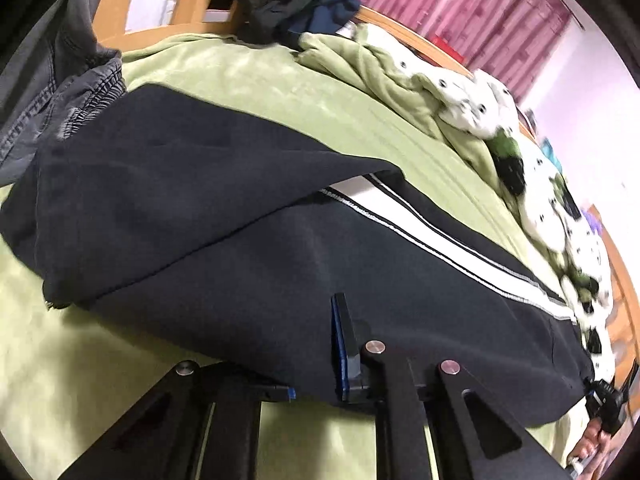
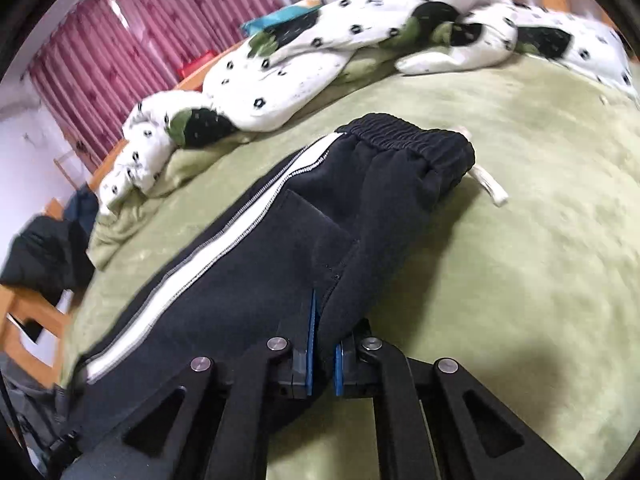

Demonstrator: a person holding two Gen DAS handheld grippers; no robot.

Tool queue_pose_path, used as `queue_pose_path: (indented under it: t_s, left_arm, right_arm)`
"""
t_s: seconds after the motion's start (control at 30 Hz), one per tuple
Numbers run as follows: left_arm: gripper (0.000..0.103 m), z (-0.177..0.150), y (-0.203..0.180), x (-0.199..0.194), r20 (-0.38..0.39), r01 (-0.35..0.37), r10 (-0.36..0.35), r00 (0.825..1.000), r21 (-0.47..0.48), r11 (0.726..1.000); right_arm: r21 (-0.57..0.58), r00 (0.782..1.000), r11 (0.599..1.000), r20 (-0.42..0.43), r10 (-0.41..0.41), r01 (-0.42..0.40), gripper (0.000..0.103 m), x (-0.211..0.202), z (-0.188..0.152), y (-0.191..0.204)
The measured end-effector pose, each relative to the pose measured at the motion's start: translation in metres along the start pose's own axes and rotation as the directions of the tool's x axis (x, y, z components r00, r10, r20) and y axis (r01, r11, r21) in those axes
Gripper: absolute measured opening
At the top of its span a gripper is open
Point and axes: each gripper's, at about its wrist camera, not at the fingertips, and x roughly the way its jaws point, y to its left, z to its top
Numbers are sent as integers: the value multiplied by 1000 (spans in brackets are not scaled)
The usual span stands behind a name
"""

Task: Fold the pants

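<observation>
Left wrist view: grey jeans (image 1: 60, 108) bunched at far left, touching the black pants (image 1: 248, 248), which lie across the green blanket (image 1: 260, 92) with one leg folded diagonally over the other. White side stripe (image 1: 440, 248) runs off to the right. Left gripper (image 1: 312, 364) at the near pants edge; jaws stand wide, one blue pad buried under the fabric edge, the other upright against cloth. Spotted duvet (image 1: 480, 108) heaped along the far right.

Right wrist view: dark clothes (image 2: 44, 256) at left edge, pants (image 2: 256, 280) centre, waistband (image 2: 404, 136) far end, white drawcord (image 2: 490, 188) trailing right. Right gripper (image 2: 323, 348) jaws narrow, pinching a fold of pants cloth.
</observation>
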Motion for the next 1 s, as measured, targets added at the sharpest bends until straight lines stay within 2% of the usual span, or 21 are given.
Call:
queue_pose_path:
  t_s: [0.1, 0.27, 0.4, 0.5, 0.57, 0.63, 0.67, 0.7, 0.73, 0.87, 0.9, 1.0]
  left_arm:
    - [14, -22, -16, -22, -14, 33, -32, 999, 45, 998]
    - [14, -84, -34, -54, -47, 91, -90, 995, 27, 995]
    - [14, -130, -57, -71, -73, 89, -82, 994, 104, 991]
    - [15, -144, -67, -72, -59, 22, -13, 998, 161, 987]
    - [16, -143, -66, -69, -76, 18, -6, 997, 156, 988]
    - [19, -141, -65, -69, -96, 26, -12, 995, 142, 989]
    - [19, -141, -64, -71, -100, 31, -17, 995, 143, 989]
    - [26, -142, -64, -73, -102, 30, -15, 995, 145, 989]
    - [29, -143, -64, -75, -98, 15, 0, 995, 149, 989]
    - [48, -151, -59, -86, -76, -24, 35, 997, 140, 990]
    - [49, -151, -56, -88, -72, -30, 40, 997, 130, 991]
    - [51, -150, -48, -98, -55, -31, 37, 998, 107, 994]
  right_arm:
    - [6, 1000, 1000, 19, 0, 0, 7, -33, -8, -34]
    - [-22, 998, 999, 59, -22, 23, 7, -93, -15, -90]
    - [6, 997, 999, 62, -45, 45, 7, -129, -18, -137]
    - [-10, 998, 998, -2, -66, 66, 11, -123, -20, -153]
    - [-50, 997, 995, 0, -82, 82, 13, -120, -21, -153]
    - [-77, 992, 990, 50, -115, 119, 29, -125, -18, -152]
    - [-70, 989, 989, 83, -121, 127, 31, -128, -16, -153]
    - [-57, 985, 989, 110, -133, 140, 36, -130, -13, -155]
    - [-39, 983, 988, 120, -142, 148, 44, -127, -7, -158]
    - [61, 983, 984, 76, -169, 165, 49, -96, 25, -176]
    - [98, 984, 981, 52, -171, 165, 54, -86, 33, -181]
    - [153, 982, 970, -26, -185, 186, 53, -58, 44, -192]
